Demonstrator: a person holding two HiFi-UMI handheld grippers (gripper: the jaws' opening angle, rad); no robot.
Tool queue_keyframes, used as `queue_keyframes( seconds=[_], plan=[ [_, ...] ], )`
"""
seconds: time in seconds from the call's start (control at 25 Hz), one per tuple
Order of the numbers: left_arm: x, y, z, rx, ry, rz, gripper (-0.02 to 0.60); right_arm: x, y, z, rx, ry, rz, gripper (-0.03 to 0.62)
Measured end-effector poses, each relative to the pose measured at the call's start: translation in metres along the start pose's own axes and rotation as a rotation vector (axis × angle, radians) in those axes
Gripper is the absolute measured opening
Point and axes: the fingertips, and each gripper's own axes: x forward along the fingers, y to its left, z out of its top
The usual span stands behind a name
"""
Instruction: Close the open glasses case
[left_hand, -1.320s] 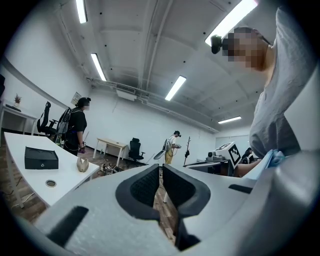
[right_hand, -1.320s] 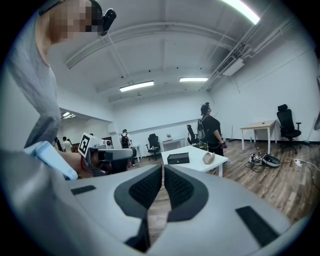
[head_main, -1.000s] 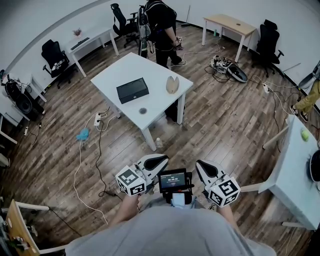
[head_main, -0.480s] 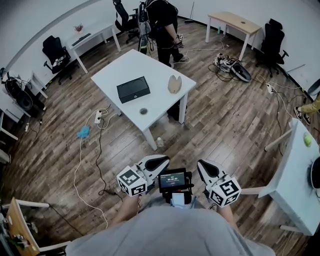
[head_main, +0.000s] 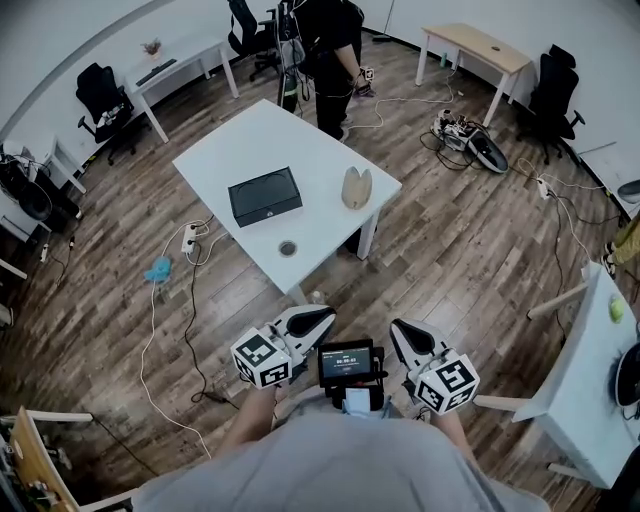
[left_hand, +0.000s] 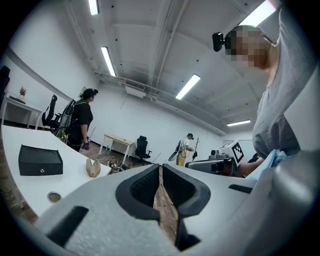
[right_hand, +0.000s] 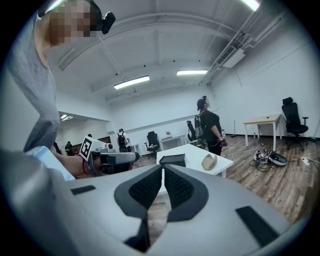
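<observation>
we held our left tool (head_main: 318, 320) and right tool (head_main: 403, 333) clenched on nothing, above the wooden floor (head_main: 450, 250); well ahead, the open beige clamshell glasses case (head_main: 356, 187) stood on the white tabletop (head_main: 220, 150), near a black rectangular box (head_main: 265, 195).

No words or numbers can be read here. The small screen (head_main: 345, 361) between the two claws shows a row of tiny light digits, but they are too small to tell. The cube (head_main: 262, 359) on the left claw (head_main: 328, 316) and the cube (head_main: 447, 382) on the right claw (head_main: 397, 327) carry black and white square patterns, not letters. The black box (left_hand: 41, 160) has a little pale mark on its front, seen in the left gripper view, and it is too small to read.
</observation>
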Motion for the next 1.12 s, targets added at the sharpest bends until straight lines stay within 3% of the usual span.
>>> queue_keyframes(
  seconds=[0.44,0.68,1.12],
  plan=[
    [0.016,0.126,0.037,-0.014,0.007,0.016,0.035,0.117,-0.043,0.051,-0.007,-0.036,-0.027,0.034],
    [0.039,0.159,0.042,-0.027,0.023,0.0,0.035,0.145,-0.074,0.054,0.013,-0.005,-0.047,0.034],
    [0.124,0.225,0.05,-0.037,0.104,-0.006,0.035,0.201,-0.169,0.061,0.053,0.051,-0.02,0.034]
  ],
)
